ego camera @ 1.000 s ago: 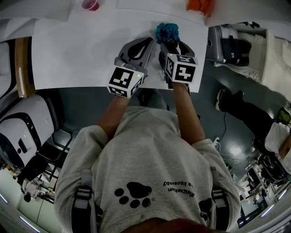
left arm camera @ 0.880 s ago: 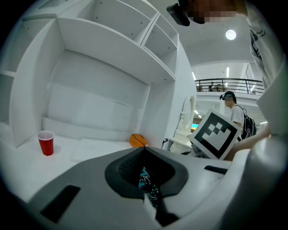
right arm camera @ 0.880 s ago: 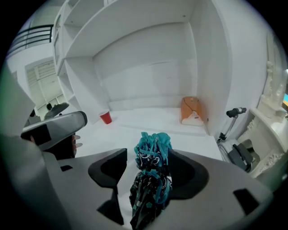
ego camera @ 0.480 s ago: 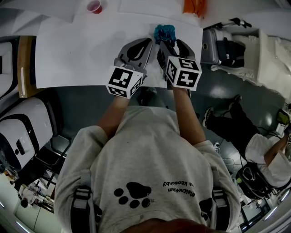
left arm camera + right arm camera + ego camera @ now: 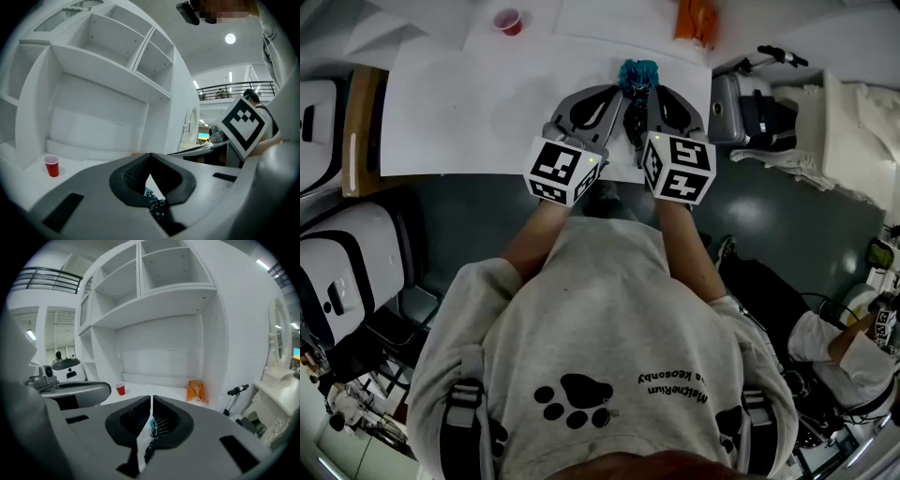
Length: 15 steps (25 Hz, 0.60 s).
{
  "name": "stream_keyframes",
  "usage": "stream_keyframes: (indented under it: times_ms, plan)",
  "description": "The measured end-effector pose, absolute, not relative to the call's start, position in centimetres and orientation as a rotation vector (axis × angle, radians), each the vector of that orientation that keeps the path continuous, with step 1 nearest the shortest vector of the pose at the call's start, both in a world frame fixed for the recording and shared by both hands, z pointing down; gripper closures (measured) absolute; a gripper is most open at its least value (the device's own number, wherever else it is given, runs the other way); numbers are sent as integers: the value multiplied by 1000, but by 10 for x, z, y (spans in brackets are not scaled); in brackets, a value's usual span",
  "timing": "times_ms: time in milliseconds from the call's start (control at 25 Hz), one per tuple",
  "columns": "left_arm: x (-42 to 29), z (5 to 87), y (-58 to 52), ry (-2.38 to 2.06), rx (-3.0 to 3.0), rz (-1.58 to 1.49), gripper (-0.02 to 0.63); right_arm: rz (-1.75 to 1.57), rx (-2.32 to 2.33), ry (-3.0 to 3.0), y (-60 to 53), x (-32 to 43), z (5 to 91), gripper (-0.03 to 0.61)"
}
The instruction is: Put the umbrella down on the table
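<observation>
Head view gives us the umbrella [image 5: 638, 73] over the near edge of the desk [image 5: 469, 112], between the two tongs and a little beyond their tips. We judge the task unfinished: the umbrella is in a grip, not lying free. The right tongs [image 5: 151, 404] have just been closing and are now clenched on a fold of its cloth, which shows between the pads in the right gripper view. The left tongs [image 5: 149, 163] have their tips together. Teal cloth shows in the gap behind those tips, but we cannot tell whether they pinch it or it merely lies beyond. Nor can we tell whether the umbrella touches the desk. What is left, as we read it, is to lower it onto the white top, let go and draw back. The umbrella is folded up: a bunched head of teal cloth with a darker print, and a dark part that runs back toward us between the tongs.
</observation>
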State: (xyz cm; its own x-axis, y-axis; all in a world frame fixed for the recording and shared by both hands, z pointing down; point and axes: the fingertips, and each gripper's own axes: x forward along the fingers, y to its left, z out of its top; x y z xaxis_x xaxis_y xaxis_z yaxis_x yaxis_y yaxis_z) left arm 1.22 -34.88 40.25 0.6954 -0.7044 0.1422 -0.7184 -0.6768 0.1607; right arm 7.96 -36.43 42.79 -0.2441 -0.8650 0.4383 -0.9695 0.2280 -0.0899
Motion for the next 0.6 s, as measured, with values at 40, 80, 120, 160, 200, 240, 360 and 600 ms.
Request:
stream_keyframes:
  times_ms: [40, 80, 120, 160, 200, 240, 360, 600]
  plan:
    - [13, 397, -347, -1151, 2711, 96, 603, 469, 1725, -2225, -361, 80, 418, 537]
    - [13, 391, -345, -1154, 2720, 92, 603, 436, 1735, -2239, -359, 80, 408, 539]
    - [13, 386, -343, -1158, 2727, 88, 603, 407, 1744, -2255, -355, 80, 399, 540]
    - [14, 381, -340, -1162, 2733, 86, 602, 384, 1753, -2272, -351, 80, 390, 541]
    - [14, 376, -337, -1168, 2740, 84, 603, 363, 1760, -2290, -347, 79, 381, 543]
    - [14, 370, -334, -1174, 2748, 82, 603, 341, 1767, -2308, -343, 79, 373, 543]
    - [12, 353, -323, -1194, 2769, 67, 603, 262, 1779, -2354, -328, 76, 350, 545]
    - [11, 316, -298, -1235, 2817, 30, 603, 110, 1785, -2434, -297, 71, 310, 546]
